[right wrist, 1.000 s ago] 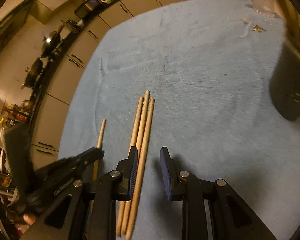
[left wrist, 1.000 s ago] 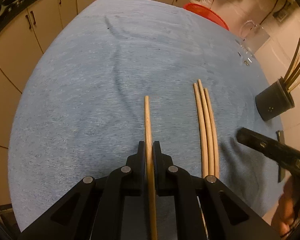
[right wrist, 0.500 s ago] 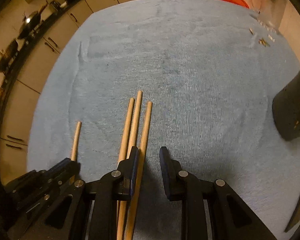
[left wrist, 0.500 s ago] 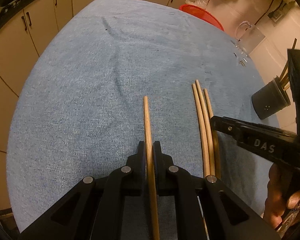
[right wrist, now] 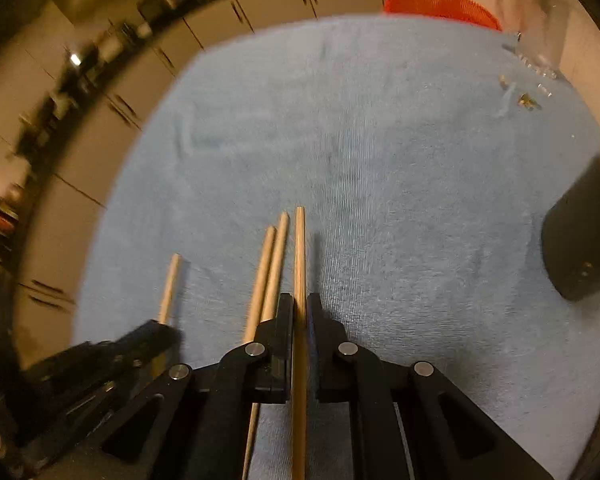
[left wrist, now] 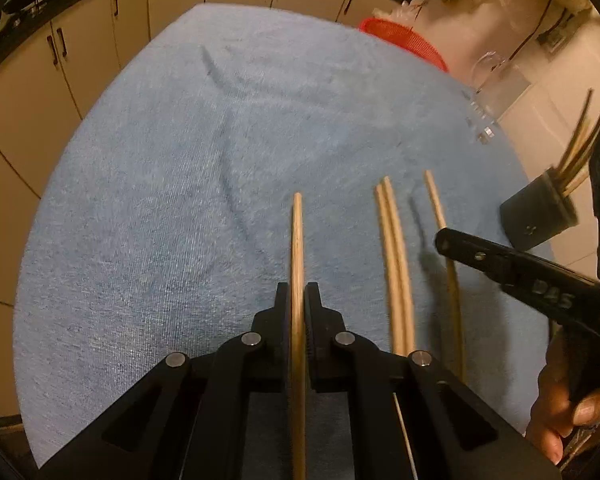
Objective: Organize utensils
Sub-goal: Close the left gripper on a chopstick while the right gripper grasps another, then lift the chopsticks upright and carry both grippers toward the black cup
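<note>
A blue towel (left wrist: 180,200) covers the round table and carries everything else. At its right edge stands one black cup (left wrist: 538,216) on the towel, with several chopsticks standing in it, too blurred to count. Beyond the far edge sits one red basket (left wrist: 404,38). Two grippers are in view, each clenched on a single chopstick. The left gripper (left wrist: 298,304) grasps one chopstick (left wrist: 297,240) between its jaws, the stick running away from the camera over the towel. The right gripper (right wrist: 299,312) pinches a second held chopstick (right wrist: 299,248) the same way; its shadow on the cloth shows that it is lifted. Between the two held sticks, a loose pair of chopsticks (left wrist: 394,248) lies on the towel, touching side by side. That makes four chopsticks outside the cup. A few small metal bits (right wrist: 526,100) lie at the far right of the towel.
</note>
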Tool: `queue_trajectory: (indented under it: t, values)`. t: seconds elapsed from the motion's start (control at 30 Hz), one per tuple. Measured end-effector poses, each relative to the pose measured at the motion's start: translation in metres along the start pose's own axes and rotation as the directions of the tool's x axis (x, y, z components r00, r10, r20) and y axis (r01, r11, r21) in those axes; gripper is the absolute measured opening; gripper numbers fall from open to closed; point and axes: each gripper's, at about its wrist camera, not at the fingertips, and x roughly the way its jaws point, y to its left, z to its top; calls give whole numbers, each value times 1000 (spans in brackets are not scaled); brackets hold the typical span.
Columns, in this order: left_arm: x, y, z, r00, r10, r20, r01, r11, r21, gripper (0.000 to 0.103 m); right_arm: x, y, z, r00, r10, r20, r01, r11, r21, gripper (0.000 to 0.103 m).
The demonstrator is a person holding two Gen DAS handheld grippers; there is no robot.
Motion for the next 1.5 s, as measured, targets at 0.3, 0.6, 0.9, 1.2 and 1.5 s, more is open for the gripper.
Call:
queue_trajectory:
  t: [0.3,0.6,0.9,1.2,1.5]
  values:
    - [-79,-18,-7,966,-40,255,39,999,7,6,-114,4,-42,902,141,408,-88,986,-145,7]
    - [-126,-43,-25,934,-38,355,21,998,52,6,-173,0,-104,743,186,643,-73,977,-198,7]
    - [-148,-65,-36,929,-42,368,10,996,88,7,-175,-11,-109,697,132,705,-36,988,-150,7]
    - [-155,-78,-35,930,-64,361,30,995,98,7,-169,-26,-109,650,45,759,68,991,-118,7]
    - [-156,-89,-34,930,-82,358,36,990,133,7,-172,-31,-111,622,39,782,109,985,-135,7]
